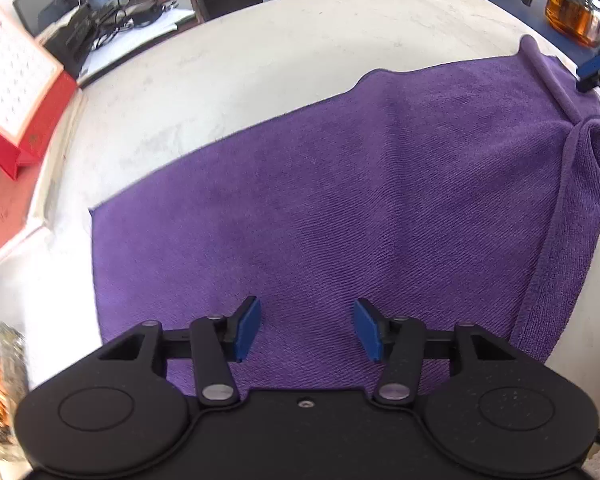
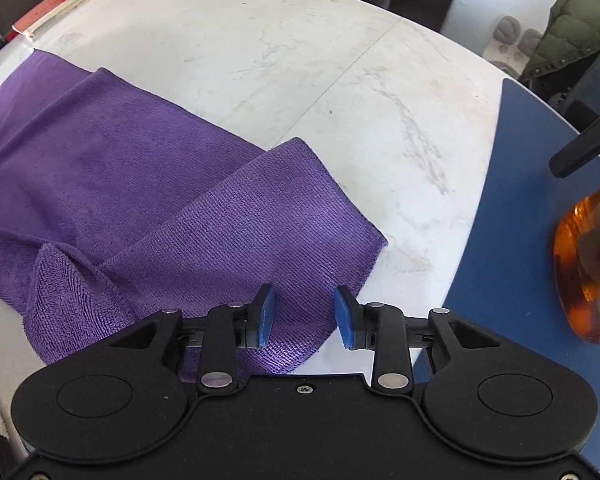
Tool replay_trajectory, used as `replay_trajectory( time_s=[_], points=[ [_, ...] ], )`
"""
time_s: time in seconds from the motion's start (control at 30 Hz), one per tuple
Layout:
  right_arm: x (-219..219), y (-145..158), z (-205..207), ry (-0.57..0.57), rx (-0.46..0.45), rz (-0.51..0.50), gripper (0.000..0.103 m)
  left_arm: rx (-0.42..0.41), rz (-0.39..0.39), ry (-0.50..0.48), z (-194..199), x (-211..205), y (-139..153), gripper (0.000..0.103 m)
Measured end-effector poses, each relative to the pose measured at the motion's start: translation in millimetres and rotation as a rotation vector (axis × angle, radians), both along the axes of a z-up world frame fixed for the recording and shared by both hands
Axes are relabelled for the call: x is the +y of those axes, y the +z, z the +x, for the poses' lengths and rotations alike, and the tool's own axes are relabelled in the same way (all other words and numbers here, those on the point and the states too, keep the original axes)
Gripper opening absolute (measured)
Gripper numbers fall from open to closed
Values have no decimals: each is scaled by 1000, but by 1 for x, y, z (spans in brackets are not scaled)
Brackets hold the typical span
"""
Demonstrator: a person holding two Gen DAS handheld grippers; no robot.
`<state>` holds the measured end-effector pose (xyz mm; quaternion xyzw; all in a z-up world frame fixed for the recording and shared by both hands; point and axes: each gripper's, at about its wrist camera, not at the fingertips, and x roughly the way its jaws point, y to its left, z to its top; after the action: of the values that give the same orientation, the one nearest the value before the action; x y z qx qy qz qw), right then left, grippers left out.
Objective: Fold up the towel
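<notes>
Towel (image 1: 340,208), purple, lies spread on the white marble table (image 2: 300,60), its right end folded over itself near the table's blue edge section (image 2: 512,208). Left gripper (image 1: 306,330): jaws spread above the cloth, nothing pinched. Right gripper (image 2: 305,316): jaws parted over the folded corner, gripping nothing. Amber glass teapot (image 2: 588,264) stands on the blue section.

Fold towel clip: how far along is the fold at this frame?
Early. Done: the purple towel lies spread on the white table, with only its right end flopped over in a loose flap, not a squared fold. In hand: nothing; the left gripper and right gripper both hang open over the cloth, pads clear of it. Left: grasp the edge or corners, fold it over, align and flatten.
</notes>
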<state>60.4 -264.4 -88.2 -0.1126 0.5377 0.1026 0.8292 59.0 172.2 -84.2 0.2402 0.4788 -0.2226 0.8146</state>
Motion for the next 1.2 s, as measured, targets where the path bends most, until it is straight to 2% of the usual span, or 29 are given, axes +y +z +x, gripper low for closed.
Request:
replay_trajectory(
  time_s=[0.07,0.1,0.17,0.27,0.37,0.43,0.6,0.87,0.9,0.93,1.07,1.2],
  points=[
    [-1,18,-16,3,-64,106,32,-13,-20,-5,3,-2,6,48],
    [0,20,-18,7,-75,127,35,-21,-34,-7,5,-4,9,48],
    [6,29,-31,65,-98,201,37,-36,-43,-18,10,-11,14,48],
    [15,30,-42,147,-77,204,41,-60,-60,-54,17,-29,20,48],
    [6,30,-54,124,-63,213,42,-70,-89,-107,25,-51,23,48],
    [1,28,-64,118,-53,253,48,-68,-98,-141,29,-65,20,48],
    [8,20,-71,137,-32,286,48,-43,-68,-203,34,-95,6,48],
    [19,5,-68,215,-7,285,48,-12,-36,-215,41,-108,-10,48],
    [20,4,-68,230,-5,279,46,-8,-35,-212,42,-107,-11,48],
    [21,4,-67,245,-2,274,38,-4,-33,-211,42,-106,-11,48],
    [25,3,-63,296,35,281,29,3,-28,-207,44,-105,-14,48],
    [22,3,-56,309,98,351,13,7,-37,-205,48,-103,-14,49]
  ],
)
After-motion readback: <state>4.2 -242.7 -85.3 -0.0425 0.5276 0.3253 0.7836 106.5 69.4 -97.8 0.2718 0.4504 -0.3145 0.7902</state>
